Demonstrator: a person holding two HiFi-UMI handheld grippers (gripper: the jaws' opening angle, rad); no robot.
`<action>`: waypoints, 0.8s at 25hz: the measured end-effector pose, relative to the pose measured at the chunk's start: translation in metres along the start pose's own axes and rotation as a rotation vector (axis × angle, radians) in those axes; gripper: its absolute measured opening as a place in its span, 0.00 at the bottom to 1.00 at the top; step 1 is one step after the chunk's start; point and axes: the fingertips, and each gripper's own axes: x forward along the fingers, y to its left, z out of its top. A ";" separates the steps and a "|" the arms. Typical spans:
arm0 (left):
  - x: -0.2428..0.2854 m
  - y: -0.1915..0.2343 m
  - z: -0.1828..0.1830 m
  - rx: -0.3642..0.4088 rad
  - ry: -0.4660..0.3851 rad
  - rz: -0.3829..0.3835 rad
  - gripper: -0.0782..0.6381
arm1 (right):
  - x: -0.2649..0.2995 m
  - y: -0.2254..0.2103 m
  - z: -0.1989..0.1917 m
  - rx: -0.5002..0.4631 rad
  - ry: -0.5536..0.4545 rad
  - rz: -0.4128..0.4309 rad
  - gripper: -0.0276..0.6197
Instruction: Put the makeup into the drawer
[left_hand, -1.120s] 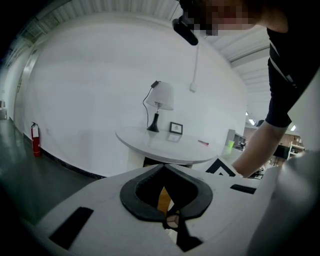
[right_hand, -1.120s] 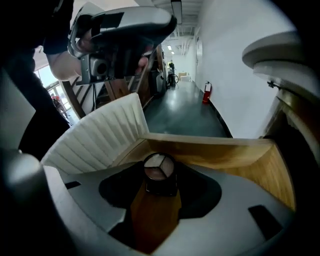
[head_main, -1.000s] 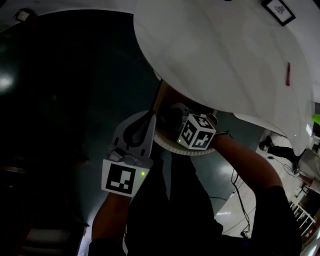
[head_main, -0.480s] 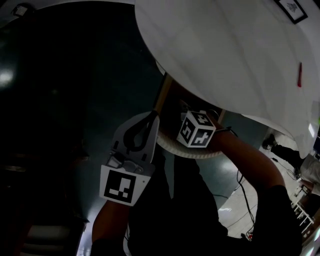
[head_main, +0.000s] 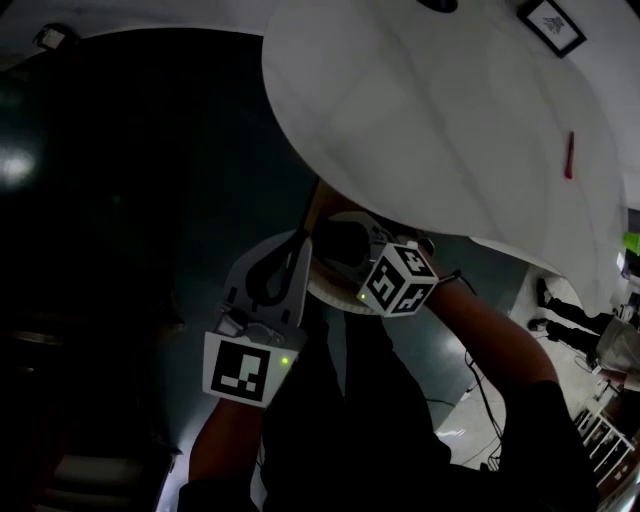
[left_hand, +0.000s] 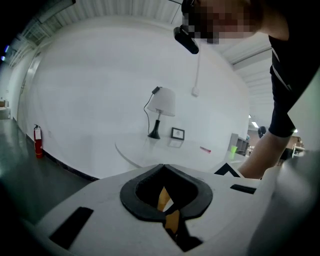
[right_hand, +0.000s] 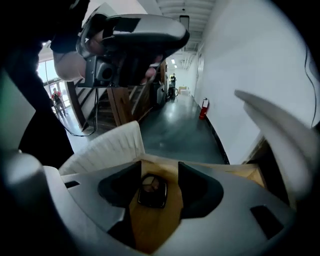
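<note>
In the right gripper view a small dark makeup compact (right_hand: 152, 191) lies flat on the wooden floor of the open drawer (right_hand: 150, 227). My right gripper (right_hand: 160, 165) hangs over it, open. Its jaws stand either side of the compact and do not press on it. In the head view the right gripper (head_main: 338, 238) reaches under the white round table (head_main: 430, 100), with its marker cube toward me. My left gripper (head_main: 300, 240) sits just to its left, beside the drawer's wooden edge (head_main: 318, 205). In its own view the left gripper (left_hand: 163, 167) has its pads meeting, and only a strip of wood shows through.
A white ribbed chair back (right_hand: 107, 145) curves just below the drawer. On the tabletop stand a lamp (left_hand: 161, 107) and a picture frame (left_hand: 177, 133), with a red stick (left_hand: 205, 149) beside them. A fire extinguisher (left_hand: 38, 140) stands by the wall. The floor is dark.
The right gripper's cube has shifted a little toward me and to the right, lifting off the drawer floor. The left gripper stays in almost the same spot.
</note>
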 end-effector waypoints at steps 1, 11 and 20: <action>0.000 -0.003 0.008 0.003 -0.004 0.002 0.12 | -0.008 0.001 0.008 0.007 -0.016 -0.012 0.37; -0.004 -0.046 0.091 0.056 -0.017 -0.044 0.12 | -0.108 0.011 0.081 0.181 -0.211 -0.068 0.27; 0.021 -0.096 0.126 0.110 0.031 -0.120 0.12 | -0.218 -0.049 0.069 0.351 -0.313 -0.280 0.14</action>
